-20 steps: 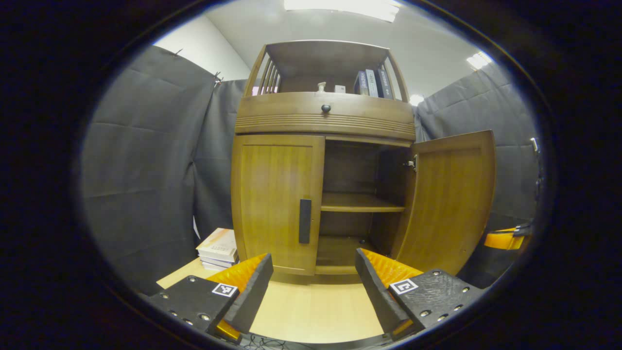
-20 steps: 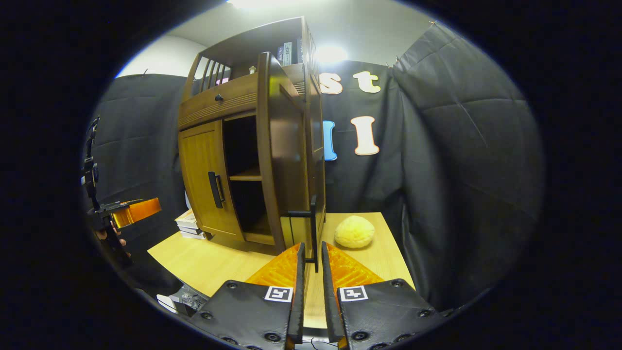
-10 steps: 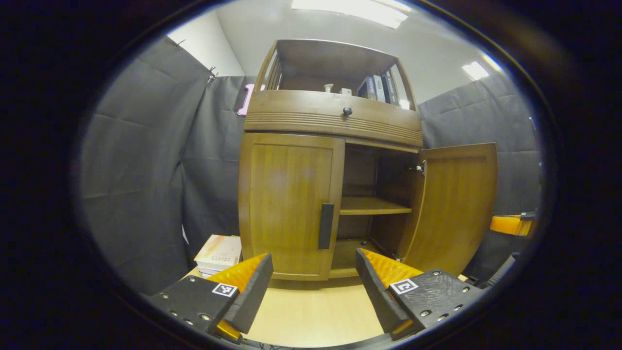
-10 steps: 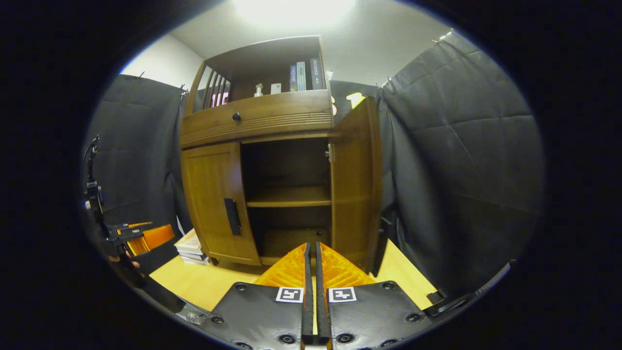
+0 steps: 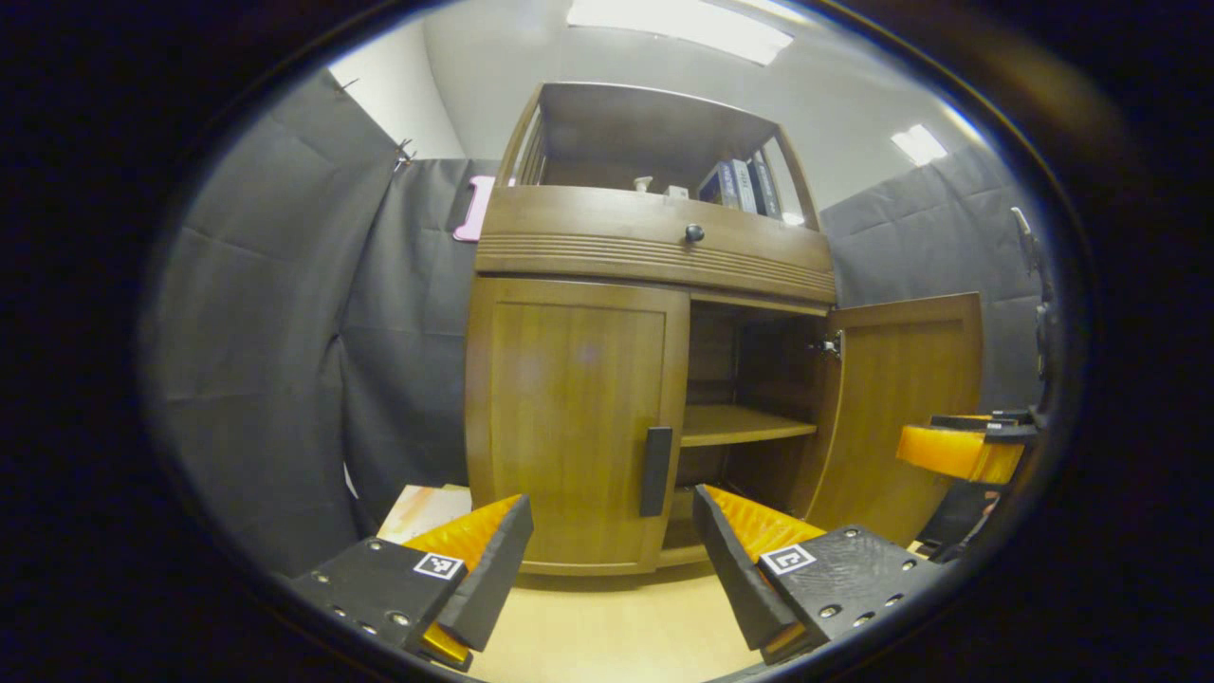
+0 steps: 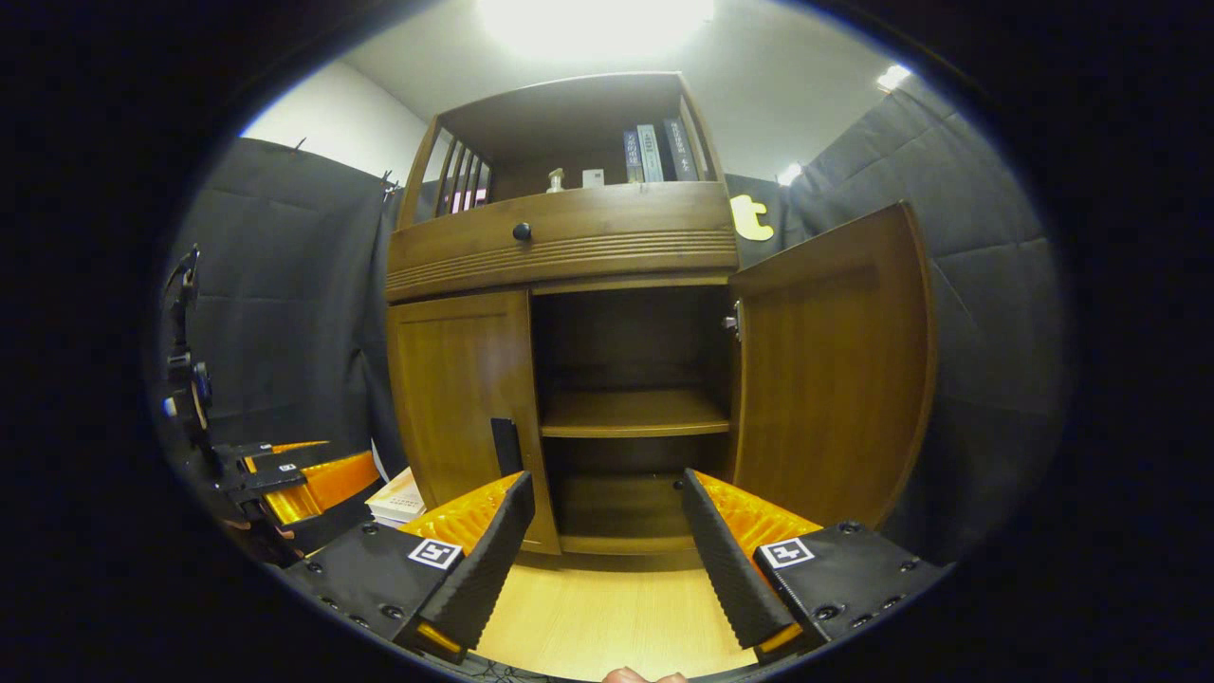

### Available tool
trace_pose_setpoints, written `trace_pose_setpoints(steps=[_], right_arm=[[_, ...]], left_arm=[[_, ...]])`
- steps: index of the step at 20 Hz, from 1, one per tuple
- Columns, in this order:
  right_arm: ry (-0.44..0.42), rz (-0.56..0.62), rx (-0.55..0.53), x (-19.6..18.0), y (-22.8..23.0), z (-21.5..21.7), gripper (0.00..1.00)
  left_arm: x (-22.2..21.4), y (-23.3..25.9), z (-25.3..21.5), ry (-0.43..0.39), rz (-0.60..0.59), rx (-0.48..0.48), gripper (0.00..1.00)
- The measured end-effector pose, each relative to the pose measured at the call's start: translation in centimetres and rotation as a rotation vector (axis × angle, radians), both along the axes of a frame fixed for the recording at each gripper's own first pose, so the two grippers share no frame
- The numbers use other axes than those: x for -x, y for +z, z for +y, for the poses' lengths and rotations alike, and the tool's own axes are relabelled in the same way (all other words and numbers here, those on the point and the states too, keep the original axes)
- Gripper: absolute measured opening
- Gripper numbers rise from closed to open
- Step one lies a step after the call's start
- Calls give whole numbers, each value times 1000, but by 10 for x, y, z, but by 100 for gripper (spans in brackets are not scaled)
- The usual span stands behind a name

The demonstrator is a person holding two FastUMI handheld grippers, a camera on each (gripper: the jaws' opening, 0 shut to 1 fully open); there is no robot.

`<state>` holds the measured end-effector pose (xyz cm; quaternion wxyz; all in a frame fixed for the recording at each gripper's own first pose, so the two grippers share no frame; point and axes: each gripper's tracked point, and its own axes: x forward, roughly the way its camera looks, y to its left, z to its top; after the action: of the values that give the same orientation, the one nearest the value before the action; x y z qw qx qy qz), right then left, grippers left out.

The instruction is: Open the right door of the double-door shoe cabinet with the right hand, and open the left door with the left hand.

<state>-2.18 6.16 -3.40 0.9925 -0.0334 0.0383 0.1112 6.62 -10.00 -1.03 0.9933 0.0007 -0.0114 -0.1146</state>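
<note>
Shoe cabinet fills my right gripper view at twelve o'clock on the table; its right door stands swung open, its left door closed with the handle between my left gripper's spread, empty fingers. My right gripper gapes empty too. Books stand in the top shelf; only the right gripper view shows stacked books at eight o'clock clearly.

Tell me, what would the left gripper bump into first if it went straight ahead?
Probably the shut left door, near its handle. The left gripper is open and aimed about there; depth is hard to judge.
</note>
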Motion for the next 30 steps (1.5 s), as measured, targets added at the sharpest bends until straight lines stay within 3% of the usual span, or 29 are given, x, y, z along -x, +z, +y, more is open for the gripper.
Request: trace_pose_setpoints(steps=[11, 12, 18, 22, 29, 30], right_arm=[[14, 51, -3, -69, -31, -5, 98], [17, 50, -1, -80, -23, -2, 95], [6, 53, -1, -99, -26, -11, 98], [-14, 65, -9, -111, -29, -19, 95], [-2, 77, -14, -132, -31, -15, 95], [8, 77, -20, -135, -31, -13, 95]], left_arm=[[-124, -31, -58, 21, 60, -66, 100], [-134, -37, -62, 27, 67, -76, 100], [-170, -59, -87, -14, 114, -91, 100], [-186, -69, -98, -6, 120, -103, 87], [-209, -80, -110, 11, 130, -62, 32], [-207, -81, -107, 29, 129, -59, 31]])
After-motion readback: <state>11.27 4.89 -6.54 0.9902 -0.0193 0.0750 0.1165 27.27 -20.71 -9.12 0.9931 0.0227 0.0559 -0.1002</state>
